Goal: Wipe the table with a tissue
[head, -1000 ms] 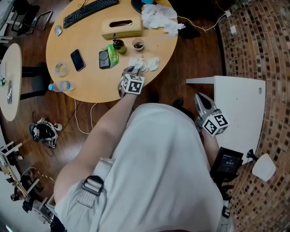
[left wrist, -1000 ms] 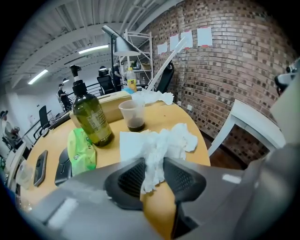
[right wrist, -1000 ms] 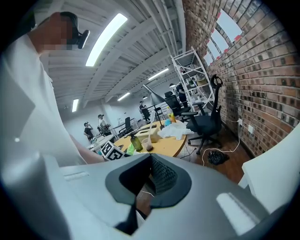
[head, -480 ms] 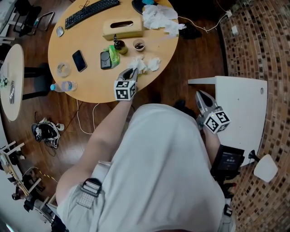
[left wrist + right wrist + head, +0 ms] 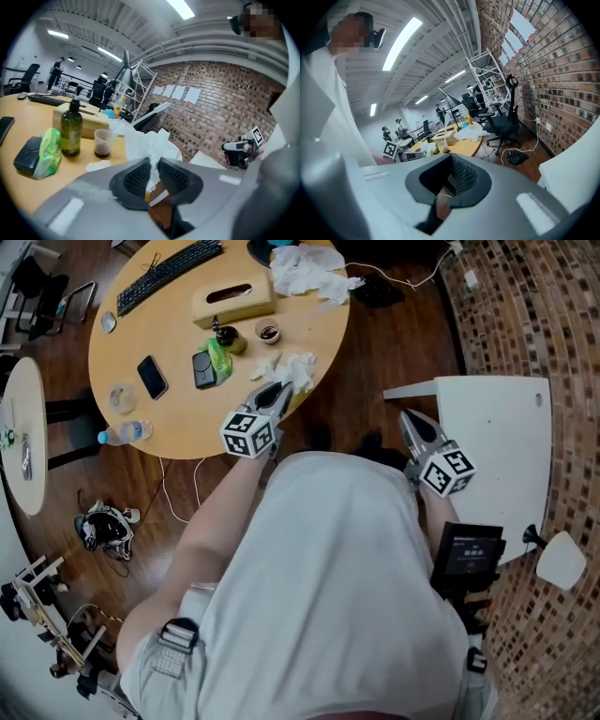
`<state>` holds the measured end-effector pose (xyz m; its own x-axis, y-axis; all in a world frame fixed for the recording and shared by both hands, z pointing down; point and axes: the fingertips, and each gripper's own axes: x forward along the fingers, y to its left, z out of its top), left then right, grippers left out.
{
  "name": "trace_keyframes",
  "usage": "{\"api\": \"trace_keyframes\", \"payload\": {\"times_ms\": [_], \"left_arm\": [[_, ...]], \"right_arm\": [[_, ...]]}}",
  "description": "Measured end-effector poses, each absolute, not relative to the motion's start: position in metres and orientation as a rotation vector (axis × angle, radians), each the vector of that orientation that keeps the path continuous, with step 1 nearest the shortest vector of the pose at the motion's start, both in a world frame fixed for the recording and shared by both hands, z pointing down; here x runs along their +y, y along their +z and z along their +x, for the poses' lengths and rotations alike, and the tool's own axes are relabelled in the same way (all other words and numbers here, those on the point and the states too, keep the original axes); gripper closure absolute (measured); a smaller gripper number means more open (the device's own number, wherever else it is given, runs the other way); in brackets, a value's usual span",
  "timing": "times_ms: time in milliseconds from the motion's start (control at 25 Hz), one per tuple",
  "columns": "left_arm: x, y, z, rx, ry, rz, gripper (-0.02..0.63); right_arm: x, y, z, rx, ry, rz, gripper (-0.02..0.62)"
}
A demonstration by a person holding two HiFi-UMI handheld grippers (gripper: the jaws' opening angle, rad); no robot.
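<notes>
A crumpled white tissue point(image 5: 294, 368) point(image 5: 151, 143) hangs just above the near edge of the round wooden table point(image 5: 178, 423). My left gripper point(image 5: 278, 390) point(image 5: 153, 171) is shut on it, with the pads pinching its lower part. A small white scrap point(image 5: 98, 165) lies flat on the tabletop beside the gripper. My right gripper point(image 5: 410, 420) point(image 5: 449, 176) is held off to the right over the floor, away from the table, jaws together and holding nothing.
On the table stand a tissue box point(image 5: 232, 298), a dark bottle point(image 5: 71, 129), a small cup point(image 5: 101, 142), a green packet point(image 5: 48, 151), two phones point(image 5: 152, 377), a keyboard point(image 5: 169, 265) and a pile of used tissues point(image 5: 305, 273). A white desk point(image 5: 497, 446) is at the right.
The left gripper closed on the tissue and lifted it off the tabletop, drawing back toward the table's near edge. The right gripper stayed where it was.
</notes>
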<state>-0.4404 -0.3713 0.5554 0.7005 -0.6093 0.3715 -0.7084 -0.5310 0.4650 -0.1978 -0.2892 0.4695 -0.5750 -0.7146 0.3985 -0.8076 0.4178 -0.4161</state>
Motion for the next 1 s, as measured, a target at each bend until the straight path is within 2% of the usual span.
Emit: {"api": "trace_keyframes", "payload": {"times_ms": [120, 760, 1000], "left_arm": [[-0.374, 0.534, -0.432, -0.88, 0.177, 2.378, 0.546], [-0.309, 0.531, -0.251, -0.134, 0.326, 2.523, 0.548], [-0.322, 0.531, -0.221, -0.053, 0.384, 2.55, 0.548]], "right_arm": [[-0.293, 0.475, -0.203, -2.496, 0.89, 1.399, 0.591], [-0.177, 0.477, -0.107, -2.19, 1.018, 2.018, 0.591], [-0.182, 0.475, -0.084, -2.186, 0.973, 2.15, 0.591]]}}
